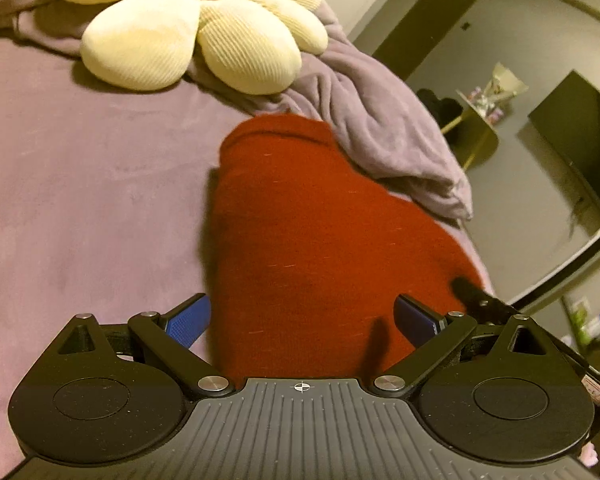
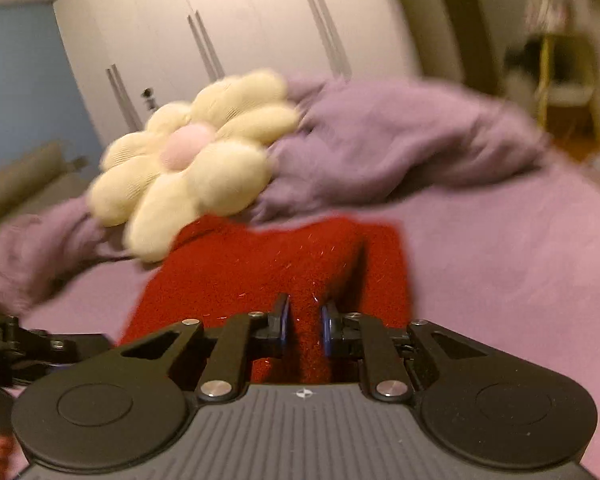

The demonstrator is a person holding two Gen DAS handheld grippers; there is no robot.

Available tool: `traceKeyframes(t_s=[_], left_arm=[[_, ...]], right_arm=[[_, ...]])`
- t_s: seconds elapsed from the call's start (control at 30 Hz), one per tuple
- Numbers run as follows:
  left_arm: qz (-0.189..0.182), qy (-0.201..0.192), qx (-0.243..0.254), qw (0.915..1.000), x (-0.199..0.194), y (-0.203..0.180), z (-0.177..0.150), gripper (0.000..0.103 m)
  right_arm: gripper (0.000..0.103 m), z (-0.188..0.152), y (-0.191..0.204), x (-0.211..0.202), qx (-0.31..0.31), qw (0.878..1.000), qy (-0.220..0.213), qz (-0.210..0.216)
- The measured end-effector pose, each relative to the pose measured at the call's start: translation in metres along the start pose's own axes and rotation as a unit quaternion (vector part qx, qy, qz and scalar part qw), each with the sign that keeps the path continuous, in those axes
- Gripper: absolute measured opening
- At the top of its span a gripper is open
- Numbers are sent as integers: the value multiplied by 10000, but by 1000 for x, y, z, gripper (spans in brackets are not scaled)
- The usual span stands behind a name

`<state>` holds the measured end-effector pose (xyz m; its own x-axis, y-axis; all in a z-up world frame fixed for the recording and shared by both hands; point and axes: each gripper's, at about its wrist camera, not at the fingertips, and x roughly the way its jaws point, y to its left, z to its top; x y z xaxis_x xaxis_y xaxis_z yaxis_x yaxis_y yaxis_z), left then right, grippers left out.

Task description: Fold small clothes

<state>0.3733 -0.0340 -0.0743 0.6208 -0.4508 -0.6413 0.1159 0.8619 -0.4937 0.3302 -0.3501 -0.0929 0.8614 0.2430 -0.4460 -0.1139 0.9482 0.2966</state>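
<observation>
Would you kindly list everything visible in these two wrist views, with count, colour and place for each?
red knit garment: one, red, lying on the bed just ahead of both grippers
flower cushion: one, cream petals with a pink centre, on the bed beyond the garment
blanket: one, lilac, crumpled beside the cushion near the bed's edge
bed sheet: one, lilac, under everything
wardrobe: one, white with long handles, behind the bed
side table: one, yellow-legged, on the floor beyond the bed, with small blurred items on it
left gripper: one, black with blue pads, jaws wide apart over the garment
right gripper: one, black with blue pads, jaws narrow with a ridge of the garment between them
</observation>
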Motion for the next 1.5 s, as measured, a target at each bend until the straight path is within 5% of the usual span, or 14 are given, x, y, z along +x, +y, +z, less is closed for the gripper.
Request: traceKeyframes(t_s=[0.13, 0.37, 0.43, 0.5, 0.6, 0.67, 0.73, 0.83, 0.97, 1.13, 1.23, 1.5], left_arm=[[22, 247, -160, 9996, 18, 0, -4, 101], [-28, 265, -262, 9993, 22, 9, -9, 102], [-27, 272, -307, 9992, 24, 8, -10, 102], [-26, 319, -258, 9992, 25, 6, -11, 102], [-171, 419, -326, 9984, 24, 8, -11, 101], [-329, 365, -406, 9980, 20, 15, -7, 101], [-493, 248, -574, 9968, 18, 24, -1, 100], [-816, 353, -1008, 9909, 28, 37, 4, 100], [-970, 491, -1091, 9881, 41, 48, 8, 98], [-1112, 585, -1121, 9857, 56, 54, 9, 93], [-1157, 592, -1190, 9844, 63, 56, 11, 90], [-1364, 493, -1380, 9798, 61, 64, 8, 77]], right_arm=[[20, -23, 4, 24, -596, 9951, 350, -701], [24, -28, 21, -54, -622, 9973, -399, -9], [24, -45, 30, -58, -912, 9955, -159, 216], [24, -60, 35, -40, -1221, 9916, 432, -62], [24, -60, 19, -30, -751, 9934, 858, 149], [32, -42, 1, -42, -137, 9947, 824, 595], [73, -26, -23, -52, 428, 9946, 499, 805], [87, -13, -64, -35, 1025, 9890, 512, 932], [88, -14, -109, 31, 2141, 9537, 1483, 1501], [86, -21, -129, 69, 2950, 9163, 1512, 2249], [64, -23, -120, 89, 3123, 9023, 1637, 2480], [51, -26, -104, 85, 3060, 9048, 1552, 2521]])
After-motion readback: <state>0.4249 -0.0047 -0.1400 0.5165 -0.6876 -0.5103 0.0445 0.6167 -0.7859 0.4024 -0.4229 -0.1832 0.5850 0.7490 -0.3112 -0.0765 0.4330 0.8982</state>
